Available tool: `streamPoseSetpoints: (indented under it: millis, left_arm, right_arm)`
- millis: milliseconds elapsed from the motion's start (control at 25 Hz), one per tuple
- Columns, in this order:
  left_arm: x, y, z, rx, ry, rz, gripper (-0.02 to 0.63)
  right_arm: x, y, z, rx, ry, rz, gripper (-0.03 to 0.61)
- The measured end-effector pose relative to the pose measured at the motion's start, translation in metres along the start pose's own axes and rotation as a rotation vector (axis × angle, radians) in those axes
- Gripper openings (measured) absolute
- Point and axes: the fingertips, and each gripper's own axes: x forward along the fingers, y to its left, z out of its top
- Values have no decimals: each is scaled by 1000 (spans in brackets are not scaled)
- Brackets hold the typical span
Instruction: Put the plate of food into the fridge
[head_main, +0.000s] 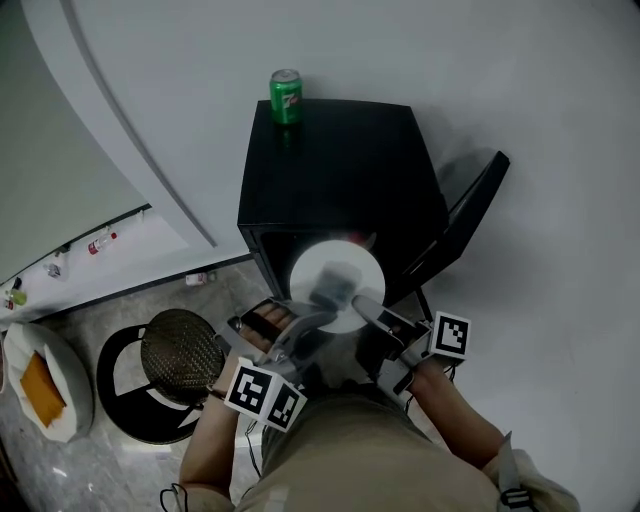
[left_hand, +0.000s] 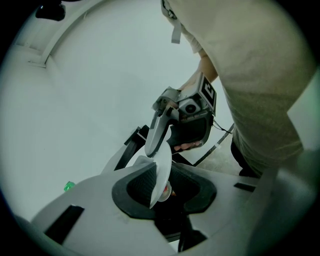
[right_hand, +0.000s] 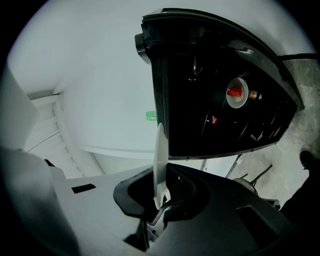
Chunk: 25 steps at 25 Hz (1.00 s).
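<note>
The left gripper (head_main: 303, 322) and right gripper (head_main: 365, 306) are each clamped narrowly on an opposite rim edge of the white plate (head_main: 337, 285). The plate is held between them at the open front of the black mini fridge (head_main: 340, 160). It is round, and the food on it is blurred.

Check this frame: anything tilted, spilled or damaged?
Nothing stands out. The white plate is gripped at its rim by the left gripper and the right gripper, in front of the open black fridge. No spill is visible. The green can stands upright on the fridge top.
</note>
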Motion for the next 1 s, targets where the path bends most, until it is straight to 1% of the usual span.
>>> streamPoseSetpoints:
  millis: [400,520,1000]
  left_arm:
    - [12,-10,13,-36,51,7,80]
    - [15,-15,20,-36,68,14,80]
    - [21,-25,27,-98,131,58,80]
  right_arm:
    - [-17,-6,6,8,32,2,41]
    - [-25,-7,6,10,40,10,40]
    - [-36,-12,7,7,87,-2,40]
